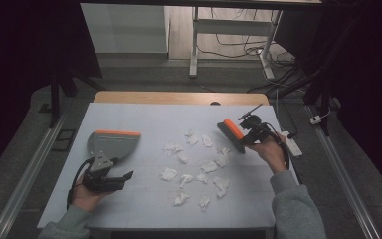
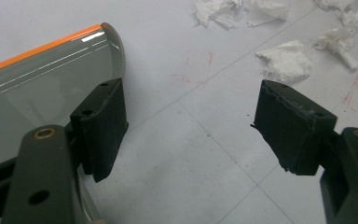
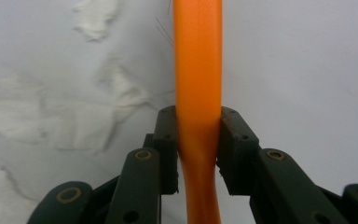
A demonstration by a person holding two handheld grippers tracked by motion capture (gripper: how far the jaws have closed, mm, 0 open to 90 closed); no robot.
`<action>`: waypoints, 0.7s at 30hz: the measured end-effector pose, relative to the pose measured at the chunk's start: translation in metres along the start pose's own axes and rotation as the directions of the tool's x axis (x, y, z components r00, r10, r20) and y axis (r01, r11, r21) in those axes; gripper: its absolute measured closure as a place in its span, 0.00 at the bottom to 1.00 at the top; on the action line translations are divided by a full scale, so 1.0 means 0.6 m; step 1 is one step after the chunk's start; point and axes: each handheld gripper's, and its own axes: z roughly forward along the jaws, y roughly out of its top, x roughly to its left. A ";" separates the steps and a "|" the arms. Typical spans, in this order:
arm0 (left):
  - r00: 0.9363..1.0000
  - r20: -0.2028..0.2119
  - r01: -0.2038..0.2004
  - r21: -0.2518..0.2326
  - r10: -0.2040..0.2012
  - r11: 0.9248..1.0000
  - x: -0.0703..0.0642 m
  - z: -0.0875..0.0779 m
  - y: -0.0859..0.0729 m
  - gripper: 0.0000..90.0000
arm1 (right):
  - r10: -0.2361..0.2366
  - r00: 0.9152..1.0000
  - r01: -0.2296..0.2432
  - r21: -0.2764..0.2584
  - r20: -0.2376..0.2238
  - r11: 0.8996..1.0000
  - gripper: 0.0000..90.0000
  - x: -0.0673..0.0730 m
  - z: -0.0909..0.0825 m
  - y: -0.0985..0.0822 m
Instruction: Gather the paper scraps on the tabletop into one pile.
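The right tool (image 1: 242,135) is clamped on the orange handle of a brush (image 1: 231,134), held over the tabletop (image 1: 144,117) at about 2 o'clock from the scattered paper scraps (image 1: 199,169). In the right gripper view both pads press the brush handle from either side. The left tool (image 1: 110,180) stands apart with nothing between its jaws, at about 8 o'clock on the tabletop. The grey dustpan (image 1: 113,143) with its orange edge lies just beyond that tool, at 9 o'clock from the scraps.
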 end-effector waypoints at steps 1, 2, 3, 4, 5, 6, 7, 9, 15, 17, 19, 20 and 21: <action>1.000 0.000 0.000 0.000 0.000 1.000 0.000 0.000 -0.001 0.29 | -0.025 1.000 0.025 0.015 0.002 1.000 0.79 0.012 0.002 0.005; 1.000 0.002 0.002 -0.001 -0.002 1.000 0.001 -0.001 -0.001 0.29 | -0.053 0.999 0.053 0.023 -0.003 0.998 0.79 0.024 0.003 0.010; 1.000 0.002 0.003 -0.001 -0.003 1.000 0.001 -0.001 -0.002 0.29 | -0.076 0.997 0.077 0.021 -0.028 0.997 0.79 0.035 0.005 0.014; 1.000 0.002 0.003 0.000 -0.003 1.000 0.002 -0.001 -0.002 0.29 | -0.079 0.996 0.080 0.018 -0.051 0.997 0.79 0.041 0.005 0.016; 1.000 0.001 0.002 0.000 -0.002 1.000 0.002 -0.002 -0.002 0.29 | -0.087 0.993 0.089 0.014 -0.076 0.996 0.79 0.050 0.006 0.018; 1.000 0.002 0.003 -0.003 -0.003 1.000 0.002 -0.003 -0.003 0.29 | -0.094 0.992 0.096 0.018 -0.080 0.995 0.79 0.057 0.005 0.018; 1.000 0.003 0.003 -0.007 -0.003 1.000 0.002 -0.003 -0.003 0.29 | -0.110 0.991 0.112 0.023 -0.079 0.993 0.79 0.067 0.004 0.017; 1.000 0.003 0.004 -0.009 -0.004 1.000 0.003 -0.003 -0.003 0.29 | -0.143 0.983 0.146 0.018 -0.114 0.989 0.79 0.086 -0.003 0.013; 1.000 0.005 -0.003 -0.004 0.003 1.000 0.002 0.000 -0.001 0.30 | -0.186 0.968 0.175 -0.082 -0.169 0.981 0.79 0.112 -0.043 0.011; 1.000 0.005 -0.006 -0.003 0.006 1.000 0.000 0.001 -0.001 0.30 | -0.183 0.972 0.165 -0.125 -0.148 0.978 0.79 0.107 -0.051 0.022; 1.000 0.003 -0.007 -0.001 0.007 1.000 0.000 0.001 -0.001 0.30 | -0.182 0.975 0.163 -0.152 -0.126 0.975 0.79 0.102 -0.050 0.037; 1.000 0.001 -0.006 -0.001 0.006 1.000 0.000 0.001 -0.001 0.30 | -0.193 0.976 0.177 -0.154 -0.101 0.972 0.79 0.100 -0.046 0.047; 1.000 -0.001 -0.004 -0.003 0.004 1.000 0.000 0.000 -0.001 0.30 | -0.193 0.978 0.180 -0.149 -0.079 0.972 0.79 0.097 -0.039 0.057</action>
